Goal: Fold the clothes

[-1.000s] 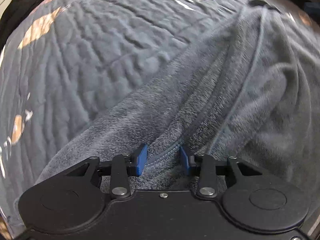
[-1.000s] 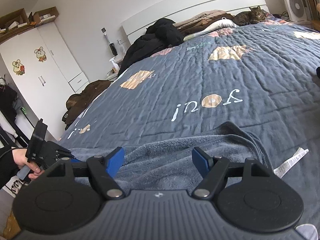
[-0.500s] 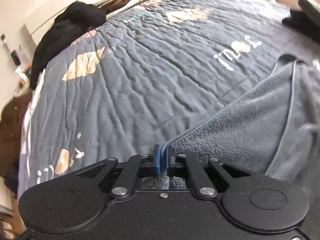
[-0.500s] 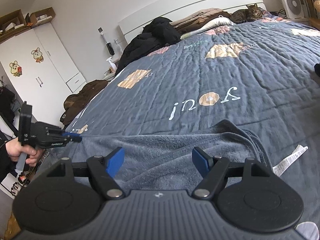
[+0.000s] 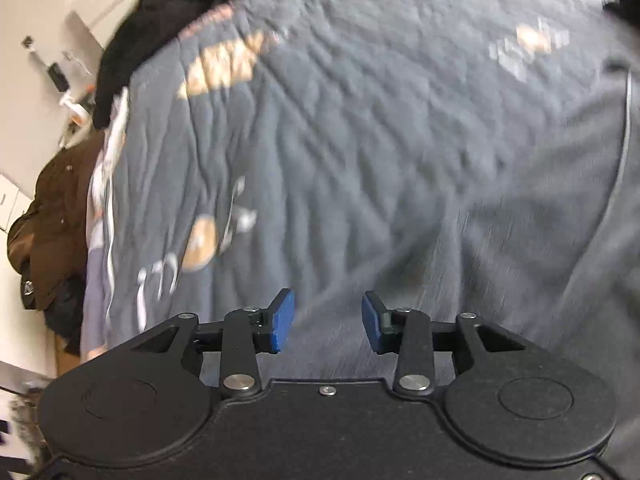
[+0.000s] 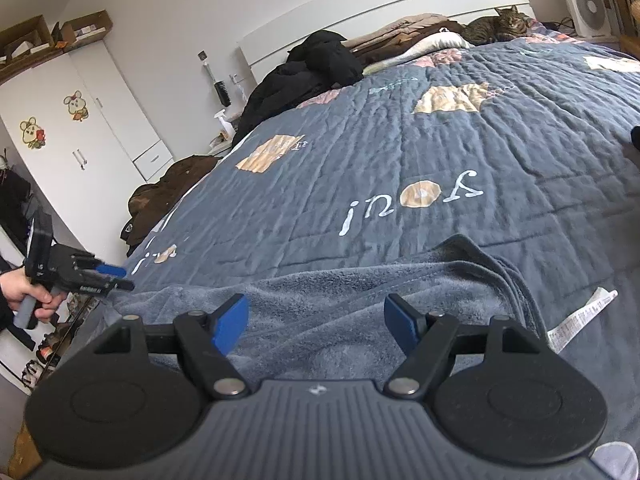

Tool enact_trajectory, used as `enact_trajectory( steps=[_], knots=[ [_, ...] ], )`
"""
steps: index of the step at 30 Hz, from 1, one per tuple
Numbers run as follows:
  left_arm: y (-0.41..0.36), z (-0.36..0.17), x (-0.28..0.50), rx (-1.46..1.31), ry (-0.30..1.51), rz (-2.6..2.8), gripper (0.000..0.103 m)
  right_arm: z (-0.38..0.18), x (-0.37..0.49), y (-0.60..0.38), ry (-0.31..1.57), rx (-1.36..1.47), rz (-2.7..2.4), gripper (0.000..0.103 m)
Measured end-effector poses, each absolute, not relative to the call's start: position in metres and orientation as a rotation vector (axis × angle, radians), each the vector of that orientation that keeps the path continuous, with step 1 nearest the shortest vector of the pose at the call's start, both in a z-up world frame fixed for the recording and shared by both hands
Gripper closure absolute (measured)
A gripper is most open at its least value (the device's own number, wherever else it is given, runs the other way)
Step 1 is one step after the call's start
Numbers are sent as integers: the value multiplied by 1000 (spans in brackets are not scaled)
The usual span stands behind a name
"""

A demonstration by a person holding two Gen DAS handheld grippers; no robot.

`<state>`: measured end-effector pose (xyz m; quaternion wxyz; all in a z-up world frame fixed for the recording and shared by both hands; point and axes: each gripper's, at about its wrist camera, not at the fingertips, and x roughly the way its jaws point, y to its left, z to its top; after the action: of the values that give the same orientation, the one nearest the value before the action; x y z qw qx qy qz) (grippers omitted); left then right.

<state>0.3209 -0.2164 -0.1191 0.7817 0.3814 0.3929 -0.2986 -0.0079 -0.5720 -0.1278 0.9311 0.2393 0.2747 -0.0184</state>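
Grey fleece garment (image 6: 360, 304): spread flat on bed quilt (image 6: 440, 152), near edge. Soft, light, floppy, non-slip; pinch at stitched hem/corners. Left tool (image 5: 327, 325) opening, nothing between; right tool (image 6: 316, 322) released, empty.

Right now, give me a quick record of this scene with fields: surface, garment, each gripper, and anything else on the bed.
surface: blue-grey quilted bedspread with printed letters
garment: grey fleecy garment spread flat at the near edge, white care label sticking out at its right side
left gripper: jaws opening, nothing between the pads, just off the garment's left edge
right gripper: open, over the garment, gripping nothing
also on bed: black clothes pile, tabby cat lying by the headboard
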Motion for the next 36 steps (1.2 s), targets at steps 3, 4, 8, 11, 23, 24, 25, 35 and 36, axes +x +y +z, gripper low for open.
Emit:
enact_trajectory(
  steps=[3, 4, 8, 11, 23, 24, 25, 35, 36],
  knots=[
    [-200, -128, 335, 816, 863, -578, 64, -129, -6, -566, 570, 476, -31, 29],
    [-195, -129, 342, 786, 875, -558, 64, -129, -5, -564, 573, 472, -28, 29],
    [-188, -145, 352, 802, 944, -561, 64, -130, -1, -558, 582, 451, -14, 29],
    [-191, -160, 338, 920, 954, -610, 64, -132, 3, -557, 585, 466, -11, 29],
    [-190, -174, 344, 877, 989, -666, 78, -133, 9, -546, 604, 445, 7, 29],
    [-189, -173, 345, 857, 991, -669, 87, -134, 9, -546, 605, 448, 7, 29],
    [-188, -173, 345, 839, 992, -671, 90, -134, 9, -546, 606, 452, 7, 29],
    [-158, -123, 348, 570, 871, -619, 97, -126, 8, -534, 542, 554, 230, 29],
    [-162, -125, 350, 575, 869, -606, 97, -124, 7, -531, 529, 555, 259, 29]
  ],
)
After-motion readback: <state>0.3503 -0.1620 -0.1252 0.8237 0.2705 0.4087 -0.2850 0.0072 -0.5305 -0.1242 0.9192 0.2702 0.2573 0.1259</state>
